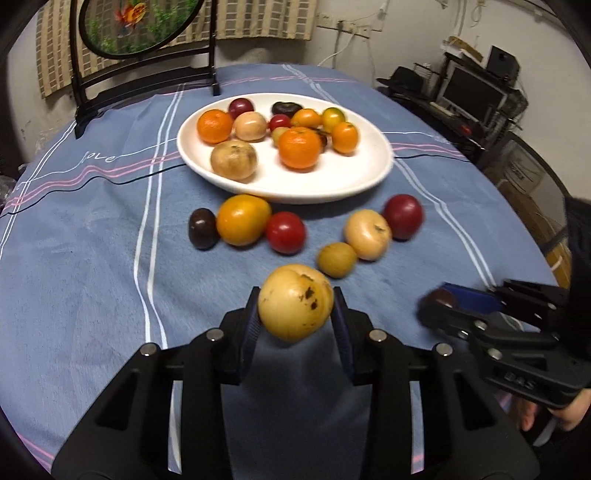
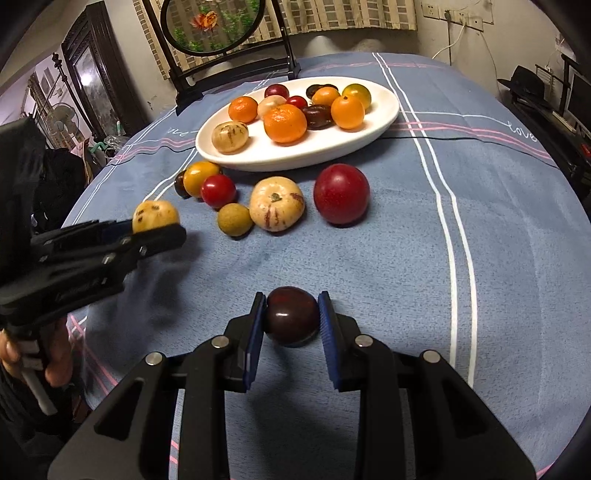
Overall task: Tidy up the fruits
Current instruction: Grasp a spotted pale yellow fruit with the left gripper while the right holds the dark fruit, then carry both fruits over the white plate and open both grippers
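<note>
Black two-finger left gripper point(image 1: 295, 314) clamps a pale yellow, brown-speckled round fruit point(image 1: 294, 302) between its blue pads, lifted clear of the blue striped tablecloth point(image 1: 92, 258); beside it the black right gripper point(image 2: 291, 317) is closed on a dark maroon plum-like fruit point(image 2: 291, 315), likewise held above the cloth; both tools point toward the white oval plate point(image 1: 332, 184) at the middle of the table. On that plate about a dozen pieces already sit, among them a large ribbed orange mandarin point(image 1: 299, 152) and a tan round fruit point(image 1: 233, 160). Six pieces remain loose on the cloth just in front of the plate: a small dark purple fruit point(image 1: 202, 228), a yellow-orange tomato-like fruit point(image 1: 243, 224), a glossy red cherry tomato point(image 1: 285, 232), a small olive-brown round fruit point(image 1: 337, 259), a cream, purple-streaked squat fruit point(image 1: 367, 234) and a deep red plum point(image 1: 402, 217). By this reckoning the sorting is past its midpoint; two fruits are in hand for delivery, six more wait on the table; a dark-framed round ornament point(image 1: 140, 29) stands behind the plate.
</note>
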The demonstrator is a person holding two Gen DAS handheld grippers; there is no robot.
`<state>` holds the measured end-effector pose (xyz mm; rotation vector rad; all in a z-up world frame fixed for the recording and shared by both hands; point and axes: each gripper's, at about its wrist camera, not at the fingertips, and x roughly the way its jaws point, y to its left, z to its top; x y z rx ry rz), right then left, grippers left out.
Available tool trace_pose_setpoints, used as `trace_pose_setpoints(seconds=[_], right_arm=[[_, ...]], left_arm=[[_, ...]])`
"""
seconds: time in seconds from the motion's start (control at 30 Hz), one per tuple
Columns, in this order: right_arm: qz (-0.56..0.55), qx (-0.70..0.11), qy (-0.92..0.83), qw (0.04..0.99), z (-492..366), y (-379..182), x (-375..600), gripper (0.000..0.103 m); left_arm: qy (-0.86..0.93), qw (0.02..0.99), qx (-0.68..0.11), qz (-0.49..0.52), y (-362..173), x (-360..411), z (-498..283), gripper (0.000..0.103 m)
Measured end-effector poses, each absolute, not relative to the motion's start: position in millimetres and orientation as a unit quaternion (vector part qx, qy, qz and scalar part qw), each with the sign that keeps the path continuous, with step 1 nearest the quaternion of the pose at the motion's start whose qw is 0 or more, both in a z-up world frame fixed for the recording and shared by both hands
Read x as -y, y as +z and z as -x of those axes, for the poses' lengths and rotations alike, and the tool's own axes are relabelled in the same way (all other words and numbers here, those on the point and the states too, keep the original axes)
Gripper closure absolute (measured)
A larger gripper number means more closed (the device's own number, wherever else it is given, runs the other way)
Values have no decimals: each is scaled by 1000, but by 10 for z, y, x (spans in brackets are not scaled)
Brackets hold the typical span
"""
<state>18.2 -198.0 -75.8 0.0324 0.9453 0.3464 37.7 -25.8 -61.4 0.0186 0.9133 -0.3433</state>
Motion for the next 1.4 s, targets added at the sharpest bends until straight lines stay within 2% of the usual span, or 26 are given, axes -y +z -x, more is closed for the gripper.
trace_pose_setpoints(seconds=[0.33,0.63,0.97,1.03,1.1,1.2,1.4], right_arm=[[-7,-433,175,884,-196,-532,1796,73],[9,-409,171,896,-512,-229,1804,73],[17,-484,175,857,-477,-637,1760,72],[19,-498,183,848,-506,-714,1726,63],[24,-501,191,844,-503,-790,1659,62],[29,-481,196,854,-468,-790,1588,75],[31,-469,186,863,-453,-682,1560,76]], left_arm=[[-177,896,-408,1,-328,113,-273,66],[-141,906,-398,5,-90,-87,-702,66],[-130,908,-397,30,-54,-226,-858,66],[-132,907,-398,31,-54,-224,-839,66],[-136,908,-395,31,-40,-225,-804,66],[-141,910,-390,33,-12,-233,-760,66],[-142,912,-385,34,-1,-279,-733,66]])
